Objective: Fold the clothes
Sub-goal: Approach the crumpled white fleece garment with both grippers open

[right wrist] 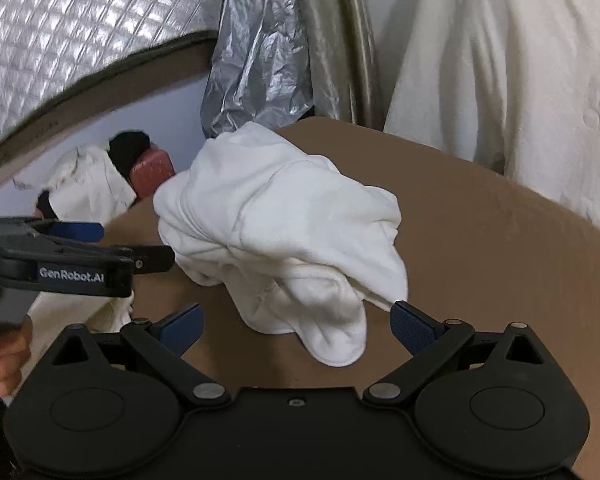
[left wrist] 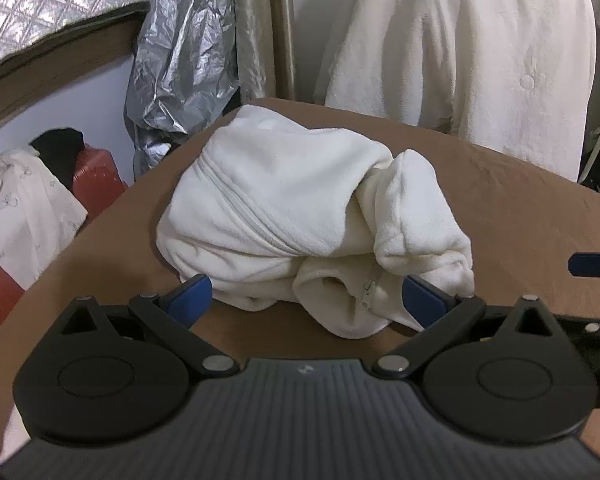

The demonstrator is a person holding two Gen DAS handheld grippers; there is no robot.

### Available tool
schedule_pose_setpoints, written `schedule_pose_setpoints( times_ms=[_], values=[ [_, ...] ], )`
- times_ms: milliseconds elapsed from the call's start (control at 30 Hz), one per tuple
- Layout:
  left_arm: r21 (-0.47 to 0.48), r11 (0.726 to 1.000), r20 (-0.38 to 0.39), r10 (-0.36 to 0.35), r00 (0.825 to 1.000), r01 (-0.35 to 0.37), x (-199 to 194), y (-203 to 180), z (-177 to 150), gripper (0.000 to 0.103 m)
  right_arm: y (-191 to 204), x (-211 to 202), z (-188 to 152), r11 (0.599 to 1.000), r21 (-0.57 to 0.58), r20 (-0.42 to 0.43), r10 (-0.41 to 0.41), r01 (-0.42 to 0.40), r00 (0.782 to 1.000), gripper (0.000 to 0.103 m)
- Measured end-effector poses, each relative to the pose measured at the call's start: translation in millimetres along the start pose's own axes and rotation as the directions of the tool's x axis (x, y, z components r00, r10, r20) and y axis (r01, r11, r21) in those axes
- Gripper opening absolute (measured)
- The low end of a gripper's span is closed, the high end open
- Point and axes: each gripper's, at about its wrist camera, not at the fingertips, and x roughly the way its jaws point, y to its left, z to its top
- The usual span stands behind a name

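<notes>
A white fleece zip jacket (left wrist: 300, 216) lies crumpled in a heap on the brown table (left wrist: 520, 216). My left gripper (left wrist: 306, 300) stands open at the heap's near edge, its blue pads (left wrist: 190, 296) on either side of a fold with the zipper end; nothing is clamped. In the right wrist view the same jacket (right wrist: 284, 232) sits ahead on the table (right wrist: 500, 248), and my right gripper (right wrist: 296, 324) is open with a hanging lobe of fleece between its pads, not gripped. The left gripper's body (right wrist: 60, 260) shows at the left, held by a hand (right wrist: 4, 356).
A cream garment (left wrist: 472, 48) hangs behind the table's far edge. Silver plastic sheeting (left wrist: 180, 52) and a curtain hang at the back. To the left, below table level, are red suitcases (left wrist: 96, 180) with white cloth (left wrist: 24, 208) and a dark item on them.
</notes>
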Motion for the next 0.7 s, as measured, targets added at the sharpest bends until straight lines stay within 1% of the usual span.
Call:
schedule_pose_setpoints(
  times_ms=[133, 233, 333, 400, 500, 567, 700],
  values=[
    [0.021, 1.000, 0.003, 0.009, 1.000, -0.009, -2, -3, -1, 0.103, 0, -3, 2, 1.000, 0.025, 0.009, 0.016, -0.016, 1.000, 0.101],
    [-0.019, 0.999, 0.023, -0.033, 0.999, 0.033, -6, 7, 4, 0.103, 0, -6, 4, 0.999, 0.044, 0.016, 0.027, -0.028, 1.000, 0.101],
    [-0.015, 1.000, 0.035, -0.022, 0.999, 0.023, -9, 10, 5, 0.103, 0, -8, 6, 0.997, 0.063, 0.023, 0.038, -0.040, 0.999, 0.101],
    [-0.022, 0.999, 0.035, -0.028, 0.999, 0.029, -10, 14, 7, 0.103, 0, -10, 7, 0.996, 0.075, 0.028, 0.046, -0.048, 0.999, 0.101],
    [-0.034, 0.999, 0.036, -0.034, 0.999, 0.036, -11, 18, 8, 0.103, 4, -12, 8, 0.998, 0.057, 0.030, 0.037, -0.039, 0.999, 0.101],
    [-0.030, 0.999, 0.032, -0.025, 0.999, 0.026, -12, 17, 8, 0.103, 5, -14, 9, 0.997, 0.057, 0.026, 0.045, -0.046, 0.999, 0.101],
    [-0.028, 0.999, 0.036, -0.019, 0.999, 0.020, -15, 18, 9, 0.103, 10, -17, 9, 0.998, 0.048, 0.028, 0.031, -0.033, 0.999, 0.101]
  ],
)
